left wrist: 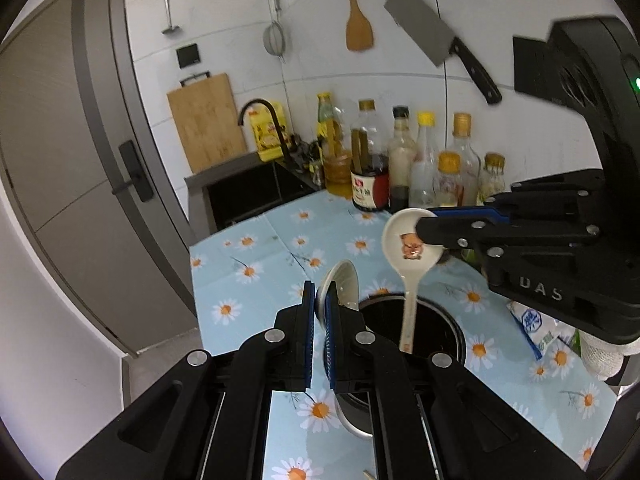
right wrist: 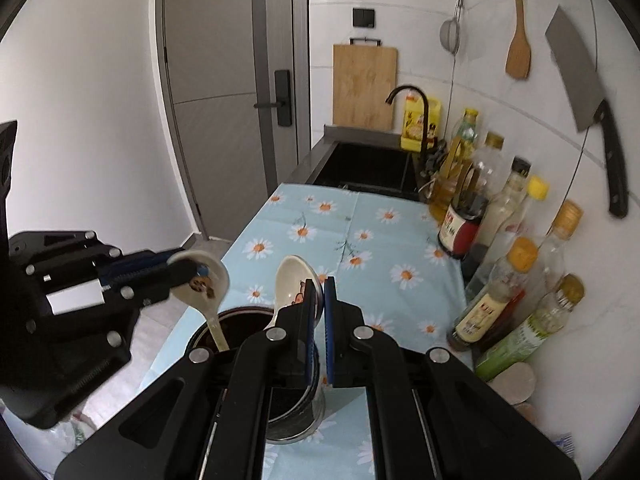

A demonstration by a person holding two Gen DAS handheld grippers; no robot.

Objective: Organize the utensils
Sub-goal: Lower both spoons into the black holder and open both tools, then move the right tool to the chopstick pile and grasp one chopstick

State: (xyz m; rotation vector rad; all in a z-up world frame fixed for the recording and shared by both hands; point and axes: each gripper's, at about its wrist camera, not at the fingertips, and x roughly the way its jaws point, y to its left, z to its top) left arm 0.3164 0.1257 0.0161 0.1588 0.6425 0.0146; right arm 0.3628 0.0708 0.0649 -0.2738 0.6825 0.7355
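Observation:
Each gripper holds a white ceramic spoon by its bowl, handle hanging down. In the left wrist view my left gripper [left wrist: 320,292] is shut on the edge of a plain-looking spoon [left wrist: 340,280] just left of the dark round utensil holder [left wrist: 444,320]. My right gripper [left wrist: 424,230] is shut on the bear-printed spoon [left wrist: 406,254], whose handle dips into the holder. In the right wrist view my right gripper [right wrist: 319,286] pinches that spoon's bowl [right wrist: 290,276] above the holder [right wrist: 240,316]. To its left, the left gripper [right wrist: 192,270] clamps its spoon [right wrist: 208,280], handle inside the rim.
The holder stands on a daisy-print cloth [right wrist: 360,216] over a narrow counter. Several sauce and oil bottles [right wrist: 500,216] line the wall on the right. A black sink [right wrist: 368,168] with faucet lies beyond. A cleaver [right wrist: 576,80], wooden spatula [right wrist: 518,52] and strainer hang on the wall.

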